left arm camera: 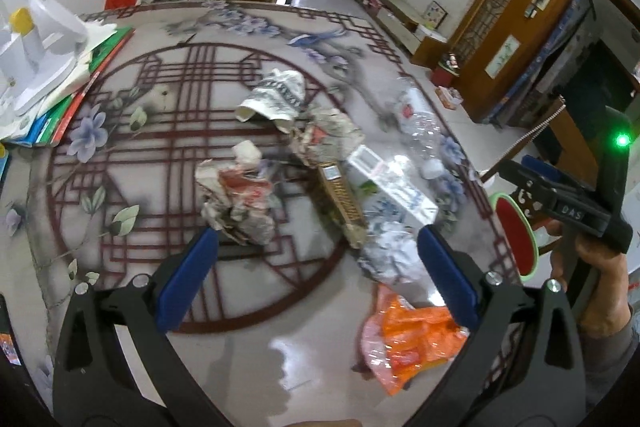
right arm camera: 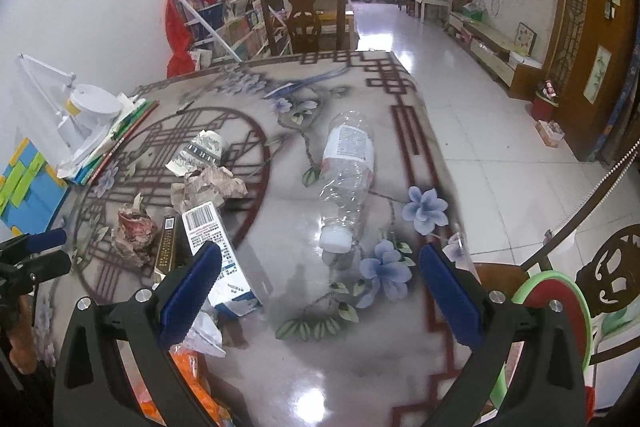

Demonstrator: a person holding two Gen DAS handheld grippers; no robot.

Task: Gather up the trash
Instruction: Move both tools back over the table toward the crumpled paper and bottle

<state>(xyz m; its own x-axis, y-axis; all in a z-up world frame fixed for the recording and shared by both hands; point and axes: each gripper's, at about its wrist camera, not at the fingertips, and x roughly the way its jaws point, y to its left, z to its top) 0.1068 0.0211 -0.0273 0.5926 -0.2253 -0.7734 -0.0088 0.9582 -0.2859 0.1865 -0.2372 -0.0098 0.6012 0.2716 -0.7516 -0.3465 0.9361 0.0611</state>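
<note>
Trash lies on the patterned table (left arm camera: 120,155): a crumpled paper wad (left arm camera: 236,199), a crushed paper cup (left arm camera: 274,95), a gold box (left arm camera: 340,195), a white carton (left arm camera: 390,183), an empty clear bottle (left arm camera: 420,123) and an orange wrapper (left arm camera: 412,339). My left gripper (left arm camera: 318,279) is open above the near part of the pile, holding nothing. My right gripper (right arm camera: 320,291) is open over the table, just short of the bottle (right arm camera: 348,163), with the carton (right arm camera: 212,239) by its left finger. The right gripper also shows in the left wrist view (left arm camera: 532,179).
Books and a white desk lamp (left arm camera: 44,43) sit at the table's left. A red and green round bin (right arm camera: 560,315) stands beside the table's right edge by a wooden chair (right arm camera: 616,267). Another chair (right arm camera: 304,15) stands at the far side.
</note>
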